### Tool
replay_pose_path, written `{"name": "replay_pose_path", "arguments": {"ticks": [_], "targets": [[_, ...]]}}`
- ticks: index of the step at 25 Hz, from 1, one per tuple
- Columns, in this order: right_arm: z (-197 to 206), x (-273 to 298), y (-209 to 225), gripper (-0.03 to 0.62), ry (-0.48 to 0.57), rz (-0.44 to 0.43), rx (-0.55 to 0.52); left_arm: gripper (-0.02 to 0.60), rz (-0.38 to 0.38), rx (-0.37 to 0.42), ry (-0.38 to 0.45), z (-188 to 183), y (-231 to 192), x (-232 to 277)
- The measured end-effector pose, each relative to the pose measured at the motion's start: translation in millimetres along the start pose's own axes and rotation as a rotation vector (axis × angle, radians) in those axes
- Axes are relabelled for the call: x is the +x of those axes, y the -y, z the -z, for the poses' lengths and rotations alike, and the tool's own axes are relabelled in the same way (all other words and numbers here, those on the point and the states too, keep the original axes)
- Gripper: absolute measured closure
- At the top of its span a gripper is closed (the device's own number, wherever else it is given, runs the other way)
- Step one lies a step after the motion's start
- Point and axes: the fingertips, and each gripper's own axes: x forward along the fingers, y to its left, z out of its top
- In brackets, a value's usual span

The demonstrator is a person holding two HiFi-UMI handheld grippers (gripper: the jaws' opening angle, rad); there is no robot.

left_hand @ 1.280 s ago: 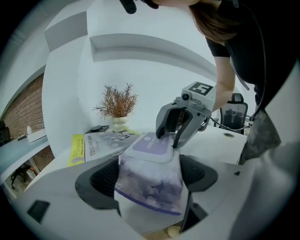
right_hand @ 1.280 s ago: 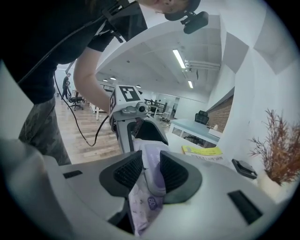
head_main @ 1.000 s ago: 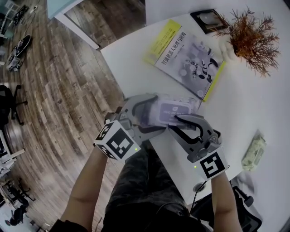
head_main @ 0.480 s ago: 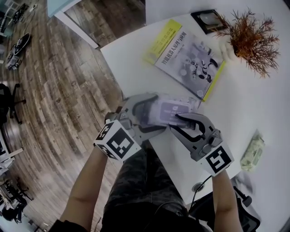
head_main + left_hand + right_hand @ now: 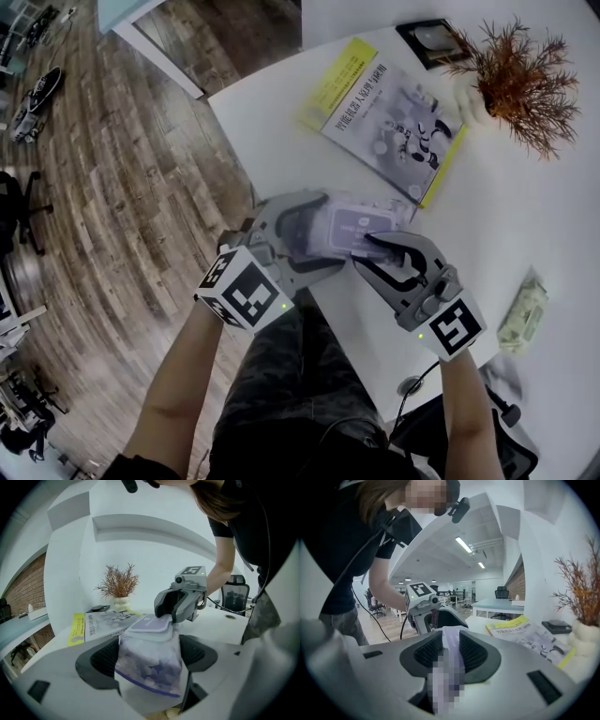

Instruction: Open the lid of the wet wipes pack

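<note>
While I hold both grippers at the near edge of the table (image 5: 525, 216), I log the following:

- Wet wipes pack (image 5: 361, 223): held over that edge, between the two grippers.
- Left gripper (image 5: 147, 658): fingers (image 5: 101, 660) clamped across the pack's body.
- Lid (image 5: 147, 624): lilac, on the pack's upper face.
- Right gripper (image 5: 450, 651): fingers (image 5: 429, 651) nearly together, pinching a thin edge at the lid.
- Book (image 5: 389, 117): yellow-edged, flat on the table beyond.
- Dried plant (image 5: 516, 75): just past the book.
- Small pale packet (image 5: 525, 314): well apart, on the right.
</note>
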Motion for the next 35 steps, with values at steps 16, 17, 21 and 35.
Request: {"name": "replay_pose_path", "arguments": {"ticks": [16,17,21,35], "targets": [[5,0,-2,0.467,-0.045,0.015,-0.044,0.172,-0.064,0.025,0.016,-1,0,-6],[5,0,-2,0.467,-0.043,0.017,-0.044,0.172,-0.070,0.025,0.019,-2,0,-8],[3,1,-2,0.465,-0.036,0.022,-0.042,0.173,-0.066,0.022,0.026,-2,4,-18],[-2,-1,-2,0.465,-0.015,0.055,-0.040,0.533,-0.125,-0.046,0.131,-22,12,-39]]}}
